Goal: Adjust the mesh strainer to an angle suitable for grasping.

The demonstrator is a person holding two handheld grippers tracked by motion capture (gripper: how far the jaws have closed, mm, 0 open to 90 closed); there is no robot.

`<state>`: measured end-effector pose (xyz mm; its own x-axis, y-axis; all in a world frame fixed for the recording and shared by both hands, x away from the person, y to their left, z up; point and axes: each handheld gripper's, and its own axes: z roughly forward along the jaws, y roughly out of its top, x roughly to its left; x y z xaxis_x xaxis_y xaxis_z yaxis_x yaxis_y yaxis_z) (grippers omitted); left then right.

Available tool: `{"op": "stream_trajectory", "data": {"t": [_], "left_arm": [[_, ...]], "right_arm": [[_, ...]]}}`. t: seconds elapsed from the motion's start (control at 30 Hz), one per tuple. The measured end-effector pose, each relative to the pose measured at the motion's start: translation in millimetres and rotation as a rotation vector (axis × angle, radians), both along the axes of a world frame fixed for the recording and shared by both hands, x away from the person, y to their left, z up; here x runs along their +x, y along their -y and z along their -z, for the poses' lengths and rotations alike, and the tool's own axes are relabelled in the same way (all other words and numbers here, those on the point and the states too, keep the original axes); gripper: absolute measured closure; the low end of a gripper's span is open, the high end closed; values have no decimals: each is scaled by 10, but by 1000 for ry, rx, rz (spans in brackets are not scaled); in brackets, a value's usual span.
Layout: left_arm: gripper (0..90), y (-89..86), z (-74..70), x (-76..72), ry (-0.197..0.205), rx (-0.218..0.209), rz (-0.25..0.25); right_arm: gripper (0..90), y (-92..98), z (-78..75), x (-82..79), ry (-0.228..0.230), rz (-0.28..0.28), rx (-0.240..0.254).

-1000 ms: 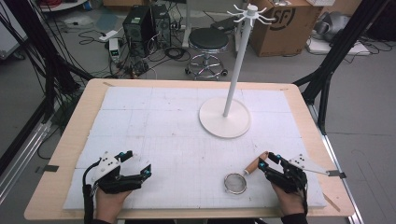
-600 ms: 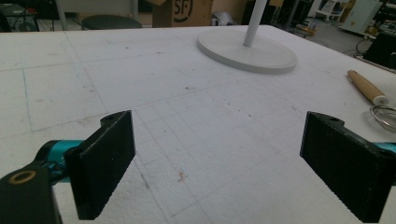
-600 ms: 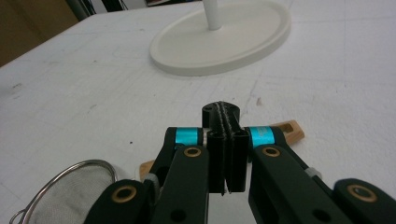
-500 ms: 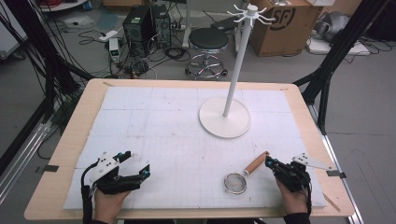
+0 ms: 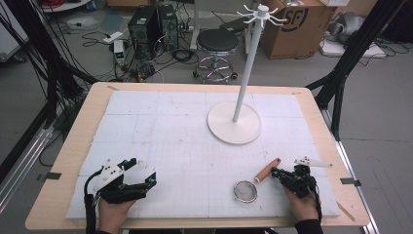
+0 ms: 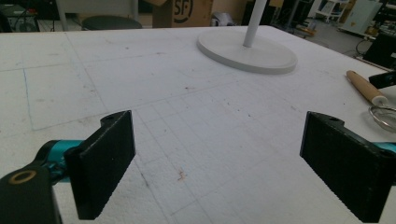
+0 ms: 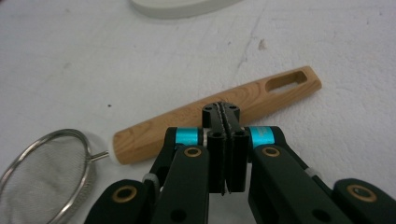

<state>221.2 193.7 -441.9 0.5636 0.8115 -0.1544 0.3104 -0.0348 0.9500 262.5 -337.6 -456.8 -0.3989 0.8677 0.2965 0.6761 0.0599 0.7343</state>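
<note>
A small metal strainer (image 5: 245, 191) with a wooden handle (image 5: 268, 169) lies flat on the white mat at the front right. My right gripper (image 5: 275, 172) sits just right of that handle, low on the mat. In the right gripper view its jaws are pressed together with nothing between them, and their tips (image 7: 220, 110) stand right in front of the handle (image 7: 215, 116), with the mesh bowl (image 7: 42, 172) at the lower left. My left gripper (image 5: 151, 178) rests at the front left. Its jaws stand wide apart over bare mat (image 6: 217, 140).
A white hook stand rises from a round base (image 5: 234, 129) at the middle back of the mat, also ahead in the left gripper view (image 6: 247, 51). The wooden table rim (image 5: 73, 146) borders the mat. A stool and boxes stand on the floor beyond.
My right gripper has drawn back slightly to the right along the handle's end. The strainer and the left gripper have stayed where they were.
</note>
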Motion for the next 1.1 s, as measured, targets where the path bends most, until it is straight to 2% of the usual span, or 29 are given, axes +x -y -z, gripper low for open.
{"op": "stream_trajectory", "data": {"t": [0.07,0.23,0.57,0.73,1.1], "left_arm": [[109,1,2,1,0,1,-1],[109,11,4,4,-2,1,2],[109,24,13,20,-6,6,4],[110,40,13,19,-4,12,5],[110,38,10,11,-4,11,9]], "right_arm": [[899,-9,8,41,-23,-7,-5],[899,-61,11,136,-37,-37,-18],[899,-200,13,307,-67,-82,4],[899,-374,11,383,-64,-124,-8],[900,-473,12,394,-50,-144,-20]]}}
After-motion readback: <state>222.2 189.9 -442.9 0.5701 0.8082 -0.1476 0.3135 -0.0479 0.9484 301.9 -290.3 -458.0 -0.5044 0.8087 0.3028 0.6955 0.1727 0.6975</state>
